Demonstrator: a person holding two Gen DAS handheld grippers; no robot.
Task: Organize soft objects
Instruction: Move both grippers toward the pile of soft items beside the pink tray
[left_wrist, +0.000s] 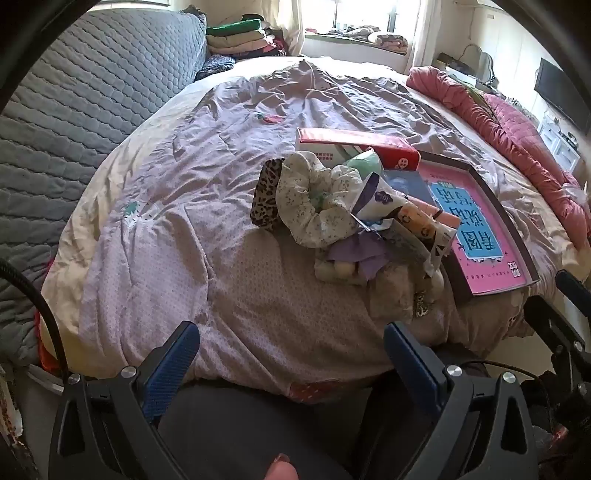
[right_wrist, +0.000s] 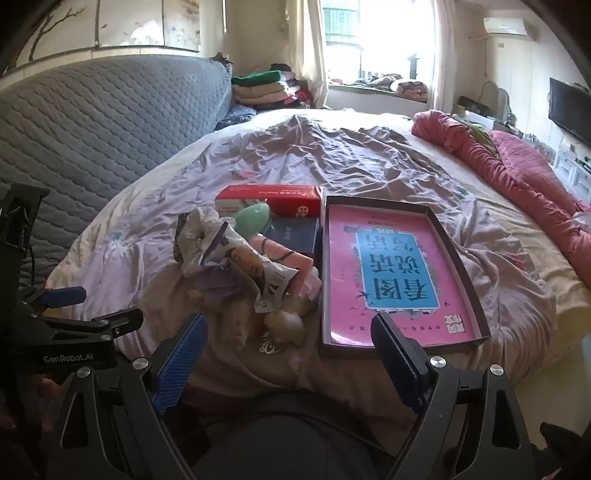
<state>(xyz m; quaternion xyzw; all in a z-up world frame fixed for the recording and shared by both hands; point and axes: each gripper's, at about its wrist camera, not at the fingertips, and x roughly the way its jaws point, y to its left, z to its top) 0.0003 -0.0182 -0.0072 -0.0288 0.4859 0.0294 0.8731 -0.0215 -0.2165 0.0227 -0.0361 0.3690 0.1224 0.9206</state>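
Both grippers' jaws spread, empty — soft pile (left_wrist: 343, 221) well ahead, perhaps right of left gripper (left_wrist: 291, 343).

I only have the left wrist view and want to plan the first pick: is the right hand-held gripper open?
Observer: Yes, the right hand-held gripper is open and holds nothing.
Operator: Where is it aimed?
Observer: Between the soft pile and the pink-lined box.
Operator: Is anything leaning on that box?
Observer: A pink cloth roll lies against its left wall.
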